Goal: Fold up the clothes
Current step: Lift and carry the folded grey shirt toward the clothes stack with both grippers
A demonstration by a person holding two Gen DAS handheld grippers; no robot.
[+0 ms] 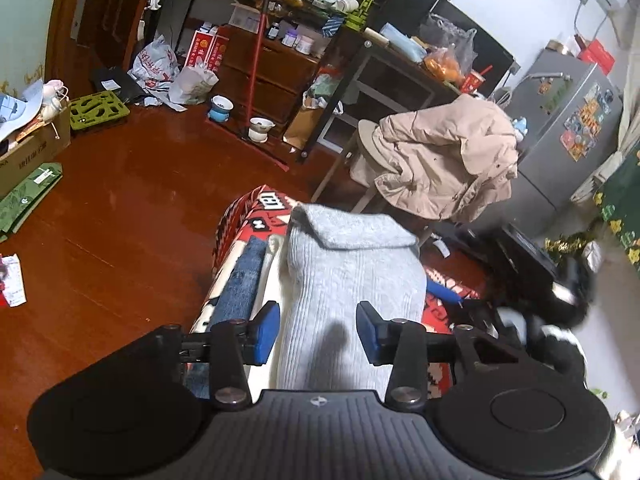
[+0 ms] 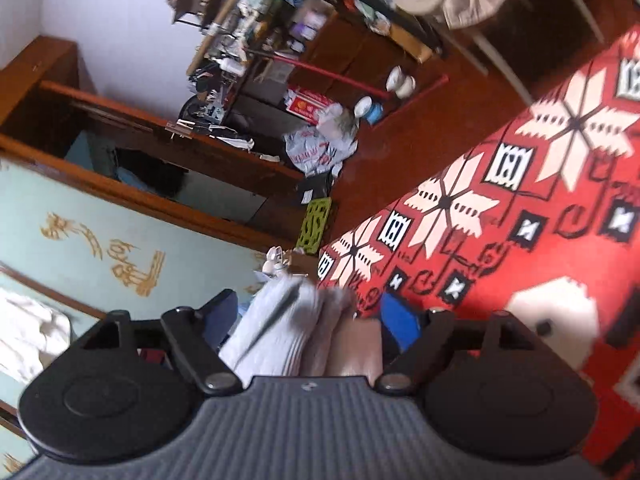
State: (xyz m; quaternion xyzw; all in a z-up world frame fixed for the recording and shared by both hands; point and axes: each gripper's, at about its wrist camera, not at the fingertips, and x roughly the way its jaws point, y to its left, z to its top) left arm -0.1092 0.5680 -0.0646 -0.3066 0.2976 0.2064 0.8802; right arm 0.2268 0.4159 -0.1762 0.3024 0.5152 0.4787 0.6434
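A grey ribbed knit garment (image 1: 352,280), folded with a flap turned over at its far end, lies on a red patterned blanket (image 1: 256,216). My left gripper (image 1: 317,332) hovers over its near end, open, with a blue pad on either side and neither pressing the cloth. In the blurred, rolled right wrist view the garment's layered edge (image 2: 288,328) sits between the wide-apart fingers of my right gripper (image 2: 312,320), which is open. A pinkish-brown cloth (image 2: 356,348) lies beside that edge.
A blue denim piece (image 1: 244,280) lies left of the garment. Behind stand a chair draped with a beige jacket (image 1: 444,160), a grey fridge (image 1: 560,128) and cluttered shelves (image 1: 280,20). Boxes and bags litter the red-brown floor (image 1: 120,200). A dark blur (image 1: 560,312) is at the right.
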